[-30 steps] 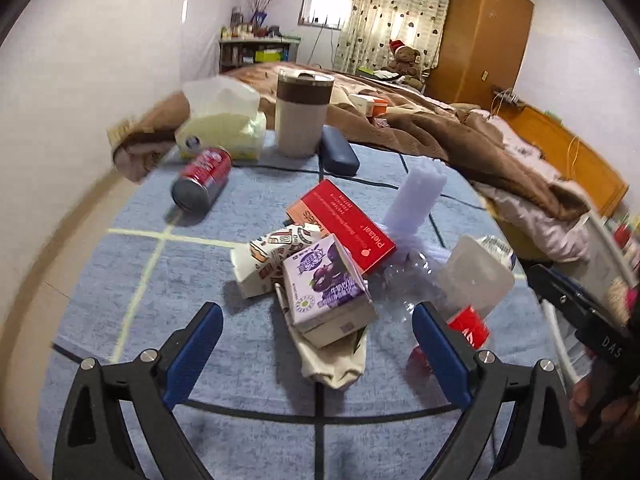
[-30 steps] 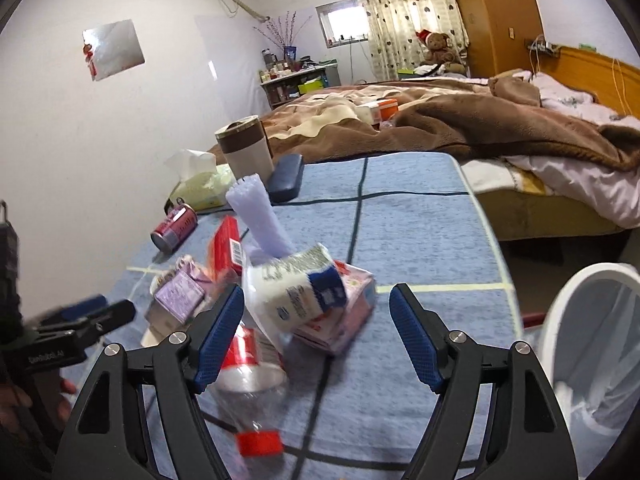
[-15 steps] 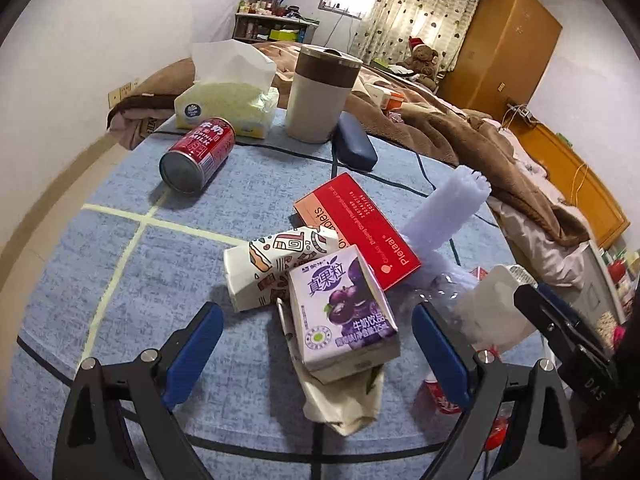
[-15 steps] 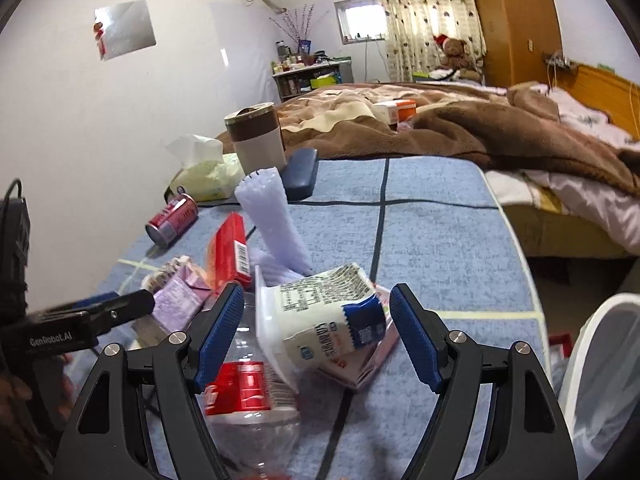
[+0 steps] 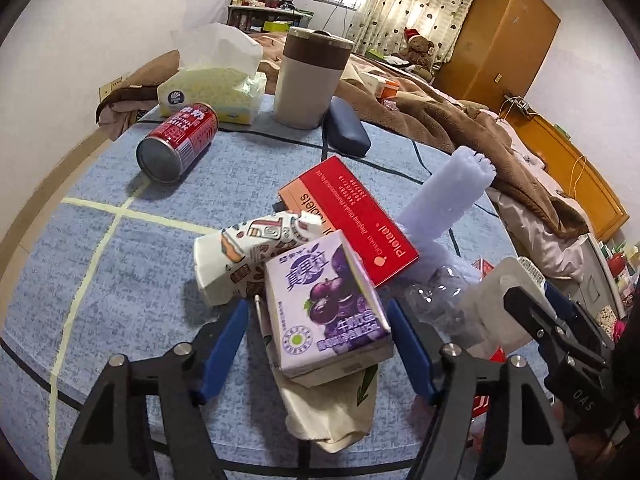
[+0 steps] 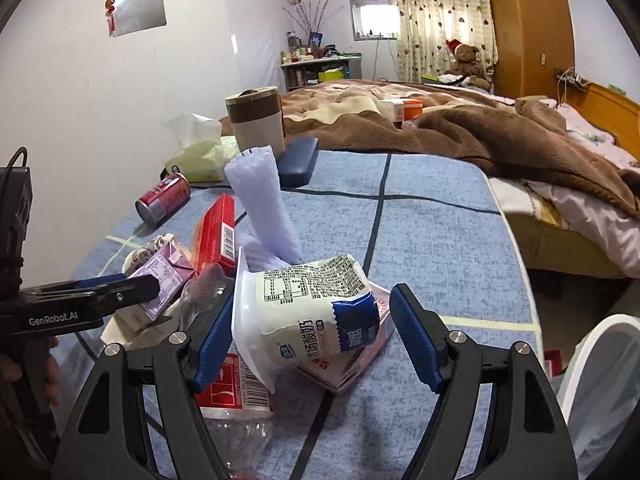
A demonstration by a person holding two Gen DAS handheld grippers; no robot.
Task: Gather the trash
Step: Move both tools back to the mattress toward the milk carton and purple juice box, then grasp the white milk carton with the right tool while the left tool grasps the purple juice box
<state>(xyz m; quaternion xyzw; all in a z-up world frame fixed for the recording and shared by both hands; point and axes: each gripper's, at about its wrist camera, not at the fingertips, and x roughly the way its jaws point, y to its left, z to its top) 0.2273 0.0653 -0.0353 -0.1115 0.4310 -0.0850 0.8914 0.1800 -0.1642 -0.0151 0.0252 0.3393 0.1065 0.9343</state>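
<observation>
Tumbler [image 5: 310, 80] upright beside tissue pack [image 5: 212, 92]; navy case [image 5: 345, 132] alongside; teddy bear [image 5: 418, 50] on bed.

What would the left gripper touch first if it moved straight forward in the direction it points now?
Most likely the purple juice carton: it lies directly between the open fingers of the left gripper, on top of a crumpled paper bag. The patterned carton lies just beyond.

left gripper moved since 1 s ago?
Yes. The left gripper has come forward toward the purple carton, which now sits between its open jaws; the red can and the tumbler also loom larger.
</observation>
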